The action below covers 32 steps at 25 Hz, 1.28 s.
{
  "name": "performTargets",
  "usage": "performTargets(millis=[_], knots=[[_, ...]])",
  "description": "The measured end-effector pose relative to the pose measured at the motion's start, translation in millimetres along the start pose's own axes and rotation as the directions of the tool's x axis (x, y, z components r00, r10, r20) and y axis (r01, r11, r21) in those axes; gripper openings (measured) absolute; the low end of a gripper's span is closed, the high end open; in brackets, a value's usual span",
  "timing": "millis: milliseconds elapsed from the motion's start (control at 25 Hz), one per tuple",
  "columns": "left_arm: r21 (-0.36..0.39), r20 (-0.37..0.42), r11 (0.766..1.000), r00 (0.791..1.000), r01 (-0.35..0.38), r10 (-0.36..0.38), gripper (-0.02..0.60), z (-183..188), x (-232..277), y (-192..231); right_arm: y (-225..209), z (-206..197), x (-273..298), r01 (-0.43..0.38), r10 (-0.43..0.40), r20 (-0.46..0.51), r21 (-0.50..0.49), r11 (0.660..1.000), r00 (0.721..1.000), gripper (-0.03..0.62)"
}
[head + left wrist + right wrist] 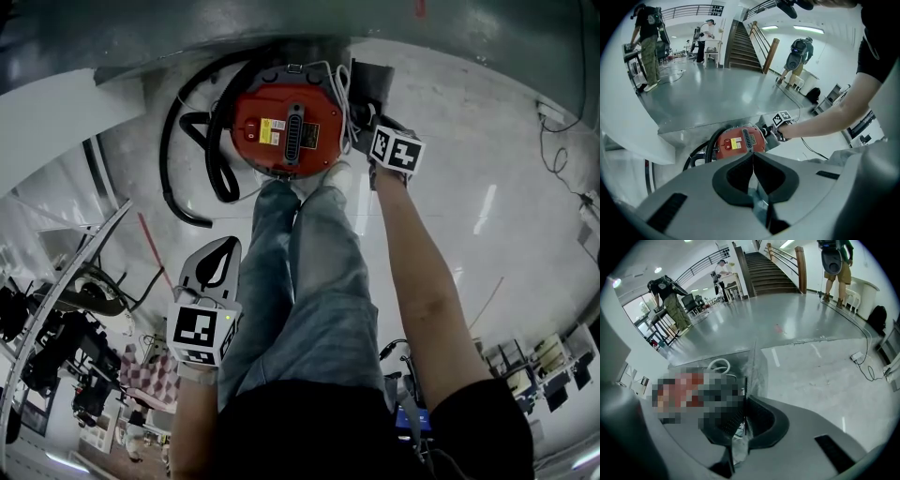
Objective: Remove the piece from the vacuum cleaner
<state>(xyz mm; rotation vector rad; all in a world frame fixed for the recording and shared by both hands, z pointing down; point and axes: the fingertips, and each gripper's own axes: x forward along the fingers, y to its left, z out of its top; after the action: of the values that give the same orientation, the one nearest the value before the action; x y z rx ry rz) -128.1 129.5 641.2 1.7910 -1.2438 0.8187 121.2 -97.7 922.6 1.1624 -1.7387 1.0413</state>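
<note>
Vacuum cleaner first: it is red and round. It sits on the floor, tight against the edge of a raised grey step. I think the job has only just started.

Now from left to right. My left gripper is held up, well away from the vacuum cleaner. Its jaws are pressed together and there is nothing in them. Next comes the black hose, curled on the floor at the left side of the vacuum cleaner. My right gripper is down at the right side, just beside the red body. Its jaws are almost together. They look pinched on a thin, see-through piece that sticks up past the tips.

So the grabbing looks done. The piece is right next to the vacuum cleaner, so I think it is not off yet. What is left is to pull it free and take it away.

The head view shows the whole red top, the hose and both grippers at once, but I cannot pick out the piece there. The left gripper view shows the vacuum cleaner from the side, with stairs and people far off. Only the right gripper view shows the piece between my jaws, but there most of the vacuum cleaner is covered up.
</note>
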Motion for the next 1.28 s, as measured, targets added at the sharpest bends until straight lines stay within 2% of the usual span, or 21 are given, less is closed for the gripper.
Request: performTargets(millis=[480, 840, 1280], knots=[[-0.013, -0.009, 1.000, 1.000, 0.005, -0.005, 0.018, -7.9, 1.2, 2.6, -8.0, -3.1, -3.0, 0.019, -0.021, 0.027, 0.089, 0.996, 0.999, 0.048], [-0.028, -0.014, 1.000, 1.000, 0.011, -0.011, 0.018, -9.5, 2.4, 5.6, -10.1, 2.2, -0.5, 0.021, -0.022, 0.009, 0.051, 0.998, 1.000, 0.048], [-0.036, -0.017, 0.999, 1.000, 0.015, -0.016, 0.018, -22.2, 0.9, 13.0, -11.1, 12.4, 6.7, 0.000, 0.000, 0.007, 0.053, 0.999, 1.000, 0.048]])
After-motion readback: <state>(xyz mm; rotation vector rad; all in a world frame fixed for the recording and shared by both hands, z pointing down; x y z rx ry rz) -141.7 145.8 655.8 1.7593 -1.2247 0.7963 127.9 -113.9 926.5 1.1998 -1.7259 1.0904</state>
